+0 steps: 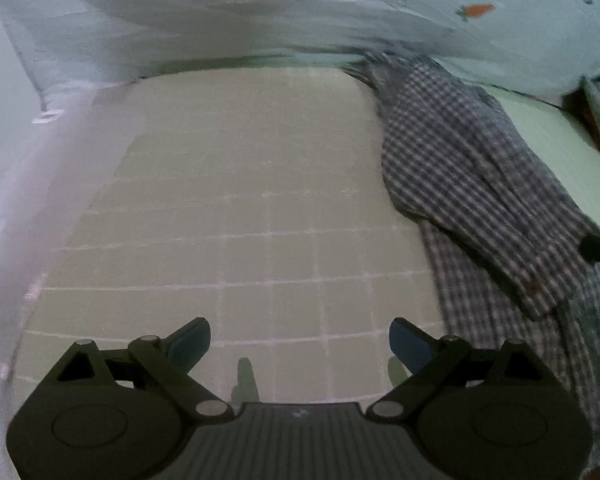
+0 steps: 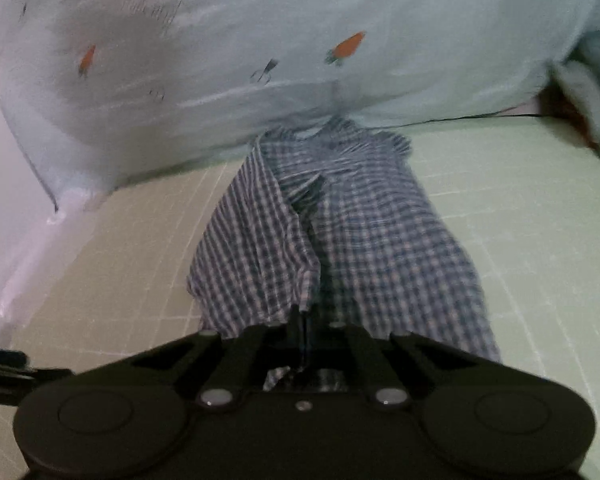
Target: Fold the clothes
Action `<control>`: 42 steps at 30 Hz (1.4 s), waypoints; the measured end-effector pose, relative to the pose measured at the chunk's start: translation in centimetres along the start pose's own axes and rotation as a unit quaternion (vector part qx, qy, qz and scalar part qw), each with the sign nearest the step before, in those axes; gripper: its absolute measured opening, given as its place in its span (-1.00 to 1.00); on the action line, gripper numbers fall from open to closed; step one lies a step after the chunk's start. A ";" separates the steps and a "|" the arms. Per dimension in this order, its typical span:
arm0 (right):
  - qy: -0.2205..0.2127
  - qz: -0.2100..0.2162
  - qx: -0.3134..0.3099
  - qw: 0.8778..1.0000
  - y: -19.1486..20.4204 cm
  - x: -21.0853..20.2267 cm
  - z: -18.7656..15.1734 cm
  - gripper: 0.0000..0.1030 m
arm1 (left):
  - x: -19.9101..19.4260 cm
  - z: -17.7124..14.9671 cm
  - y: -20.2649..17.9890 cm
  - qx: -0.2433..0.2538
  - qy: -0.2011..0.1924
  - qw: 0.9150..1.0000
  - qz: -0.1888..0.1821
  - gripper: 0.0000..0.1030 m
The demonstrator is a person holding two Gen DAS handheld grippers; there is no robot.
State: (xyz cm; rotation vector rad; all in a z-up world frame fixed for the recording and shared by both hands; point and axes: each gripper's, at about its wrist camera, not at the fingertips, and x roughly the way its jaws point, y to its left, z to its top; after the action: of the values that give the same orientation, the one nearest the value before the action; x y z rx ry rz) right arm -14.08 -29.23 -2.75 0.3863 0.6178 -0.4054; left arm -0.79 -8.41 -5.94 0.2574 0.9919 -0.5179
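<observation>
A pale green mat (image 1: pixel 240 208), ruled with a grid of thin white lines, is seen spread beneath everything. Along its far edge a light blue cloth (image 2: pixel 300 40), printed with small orange carrots, is bunched up. A checked shirt (image 2: pixel 340 232) in dark blue and white is laid on the mat as a long, narrow, rumpled strip, its far end touching the blue cloth. A deep crease is seen down its middle, and one layer is lapped over another. In the left wrist view the shirt (image 1: pixel 480 184) is found at the right side, with a brown button near its lower edge. At the far right some blurred orange and white things are glimpsed, too unclear to name. The right gripper (image 2: pixel 302 332) is pressed together on the near edge of the shirt. The left gripper (image 1: pixel 300 344) is held wide apart above bare mat, with nothing between its blue pads (image 1: pixel 188 344).
</observation>
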 end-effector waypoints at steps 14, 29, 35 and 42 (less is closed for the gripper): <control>0.063 -0.087 0.104 0.989 -5.1 -6.7 -8.0 -0.96 | 0.3 -3.6 -7.0 0.091 0.025 0.993 -0.070 0.86; 0.069 -0.052 0.048 0.995 -8.8 -5.7 -6.5 -0.36 | -1.7 -6.7 -7.9 -0.009 0.035 0.998 -0.048 0.73; 0.100 -0.028 0.020 0.994 -10.7 -4.0 -6.2 -0.23 | -1.8 -8.4 -9.6 -0.034 0.053 0.997 -0.046 0.63; 0.114 0.017 -0.007 0.993 -12.0 -2.5 -5.7 -0.14 | -1.5 -9.4 -11.4 -0.043 0.058 0.997 -0.039 0.58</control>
State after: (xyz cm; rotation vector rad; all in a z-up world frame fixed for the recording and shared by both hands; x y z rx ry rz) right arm -24.31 -36.19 -8.19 0.4328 0.8354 -0.3257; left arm -14.32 -13.52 -9.35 0.1734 1.1370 -0.5333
